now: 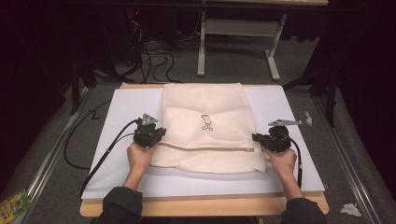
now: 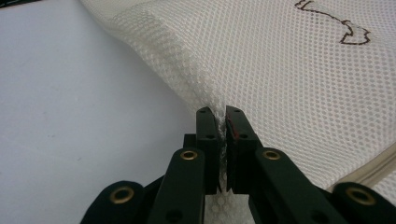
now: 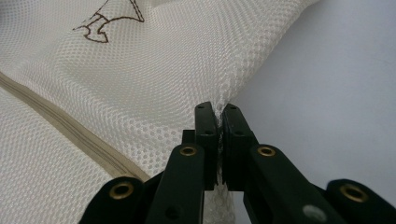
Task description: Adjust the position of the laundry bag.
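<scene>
Clearly the cream-white mesh laundry bag with a tan zipper and a small brown embroidered figure (image 1: 208, 133) is a soft, light thing: it lies flat on the pale sheet covering the wooden table (image 1: 126, 112), filling the middle of it from twelve o'clock down toward six, with the zipper (image 1: 205, 148) running across it low down. Its open-weave netting has no stiffness of its own, so I judge it will sag and fold wherever it is not held, and will follow a pull rather than resist it. It is not fragile, though a hard tug at one point could stretch the weave, and thin mesh can slide out of a narrow pinch.

The left gripper (image 1: 158, 135) sits at nine o'clock of the bag, clenched on its side edge; in the left gripper view the jaws are pressed together with a ridge of netting gathered between them (image 2: 221, 122). The right gripper (image 1: 256, 137) sits at three o'clock, likewise clamped on the opposite edge, just above the zipper's end, mesh bunched between its pads (image 3: 218, 114).

Holding both side seams level with each other seems the sound choice: the doubled edge gives more to bite, and two matched grips should keep the cloth spread instead of letting it droop at the middle.
</scene>
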Demonstrator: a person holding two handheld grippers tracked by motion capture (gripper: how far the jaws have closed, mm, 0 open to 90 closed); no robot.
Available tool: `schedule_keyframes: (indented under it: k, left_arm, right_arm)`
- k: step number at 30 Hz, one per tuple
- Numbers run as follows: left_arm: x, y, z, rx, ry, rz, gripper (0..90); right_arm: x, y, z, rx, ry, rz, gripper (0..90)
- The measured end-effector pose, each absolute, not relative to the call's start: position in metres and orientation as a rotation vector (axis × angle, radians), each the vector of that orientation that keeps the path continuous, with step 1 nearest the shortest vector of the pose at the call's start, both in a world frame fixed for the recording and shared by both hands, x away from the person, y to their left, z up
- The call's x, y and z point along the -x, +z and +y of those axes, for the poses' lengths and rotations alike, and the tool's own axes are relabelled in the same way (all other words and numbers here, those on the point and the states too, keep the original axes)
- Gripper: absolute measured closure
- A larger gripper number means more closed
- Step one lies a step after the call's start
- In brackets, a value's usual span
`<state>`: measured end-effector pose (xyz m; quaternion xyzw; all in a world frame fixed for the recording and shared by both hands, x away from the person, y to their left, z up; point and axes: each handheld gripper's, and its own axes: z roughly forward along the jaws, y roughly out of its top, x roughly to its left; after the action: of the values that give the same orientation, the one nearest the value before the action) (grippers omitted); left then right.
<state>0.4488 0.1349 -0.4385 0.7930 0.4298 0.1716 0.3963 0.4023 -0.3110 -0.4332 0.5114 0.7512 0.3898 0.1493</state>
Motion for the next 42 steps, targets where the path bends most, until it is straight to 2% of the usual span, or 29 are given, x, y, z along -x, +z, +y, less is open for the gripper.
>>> schedule_keyframes:
  k: [20, 32, 37, 42]
  left_arm:
    - [-0.449, -0.447, 0.123, -2.033, 0.441, 1.076, 85.4]
    - [-0.451, -0.460, 0.124, -2.067, 0.438, 1.112, 84.1]
    - [-0.451, -0.458, 0.125, -2.064, 0.444, 1.107, 81.2]
    - [-0.448, -0.457, 0.127, -2.066, 0.446, 1.083, 75.2]
  right_arm:
    - [-0.403, -0.437, -0.322, -1.494, 1.069, 2.151, 88.0]
    - [-0.403, -0.457, -0.319, -1.517, 1.027, 2.193, 87.1]
    - [-0.402, -0.456, -0.316, -1.506, 0.996, 2.196, 84.3]
    - [-0.400, -0.457, -0.316, -1.496, 1.009, 2.175, 76.3]
